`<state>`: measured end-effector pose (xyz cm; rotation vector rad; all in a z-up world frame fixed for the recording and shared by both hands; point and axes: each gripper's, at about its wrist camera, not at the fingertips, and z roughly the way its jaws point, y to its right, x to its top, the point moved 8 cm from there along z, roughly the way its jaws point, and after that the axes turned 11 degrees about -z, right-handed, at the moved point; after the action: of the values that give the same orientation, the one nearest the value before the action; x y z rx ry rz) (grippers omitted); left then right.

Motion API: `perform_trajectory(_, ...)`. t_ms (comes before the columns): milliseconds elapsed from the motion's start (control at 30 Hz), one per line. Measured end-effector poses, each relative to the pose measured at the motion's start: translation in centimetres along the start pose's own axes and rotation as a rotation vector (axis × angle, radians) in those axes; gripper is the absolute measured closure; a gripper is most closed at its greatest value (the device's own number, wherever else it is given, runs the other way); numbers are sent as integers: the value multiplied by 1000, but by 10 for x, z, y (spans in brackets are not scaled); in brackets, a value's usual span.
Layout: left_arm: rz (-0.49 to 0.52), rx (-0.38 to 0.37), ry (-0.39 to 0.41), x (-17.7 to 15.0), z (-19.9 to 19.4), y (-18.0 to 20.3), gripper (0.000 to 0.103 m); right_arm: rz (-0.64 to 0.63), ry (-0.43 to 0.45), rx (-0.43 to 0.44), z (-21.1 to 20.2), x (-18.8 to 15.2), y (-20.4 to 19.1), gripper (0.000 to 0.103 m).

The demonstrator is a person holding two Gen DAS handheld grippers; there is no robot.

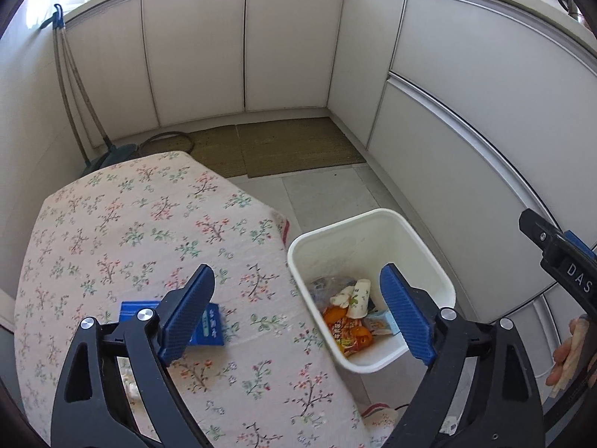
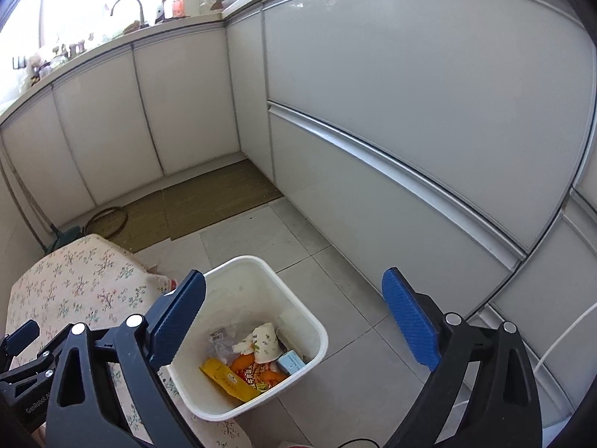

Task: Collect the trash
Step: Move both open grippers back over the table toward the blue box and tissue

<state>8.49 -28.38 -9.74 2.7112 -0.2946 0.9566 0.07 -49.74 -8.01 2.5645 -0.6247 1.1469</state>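
Looking down over the flowered tabletop (image 1: 112, 231), we find the left hand-held gripper (image 1: 298, 313) with its jaws spread wide and nothing between them; the right hand-held gripper (image 2: 294, 317) is likewise wide apart and empty above the white bin (image 2: 298, 306), which stands on the floor just beside the tabletop's edge. Inside the bin lie a crumpled paper cup (image 2: 265, 339), an orange snack wrapper (image 2: 257, 371), a yellow packet (image 2: 227, 379) and a small pale-blue box (image 2: 293, 362). One piece of trash seems left: a blue packet (image 1: 211, 330) lying flat on the cloth, partly behind the left finger. We judge it light, thin and somewhat stiff, likely slick, so it could slide on the cloth. We would pinch it across a short edge, one pad slipped under, tilting it up first.
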Motion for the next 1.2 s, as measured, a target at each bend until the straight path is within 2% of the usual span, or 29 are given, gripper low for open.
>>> perform_trajectory(400, -24, 113, -92, -45, -13, -101, 15, -236, 3, 147, -18, -14, -114, 8)
perform_trajectory(567, 16, 136, -217, -70, 2, -139, 15, -346, -8, 210, -17, -22, -160, 8)
perform_trajectory(800, 100, 126, -413, -109, 29, -183, 14, -499, -48, 321, -12, -39, -217, 8)
perform_trajectory(933, 118, 137, -466, -120, 43, -209, 15, -591, -64, 367, -9, -51, -246, 8)
perform_trajectory(1033, 124, 106, -481, -122, 49, -218, 17, -655, -69, 392, -8, -58, -266, 8)
perform_trajectory(1133, 142, 76, -495, -125, 53, -219, 26, -716, -68, 413, -7, -66, -281, 8)
perform_trajectory(1200, 167, 59, -498, -128, 57, -216, 37, -756, -70, 429, -6, -70, -289, 8)
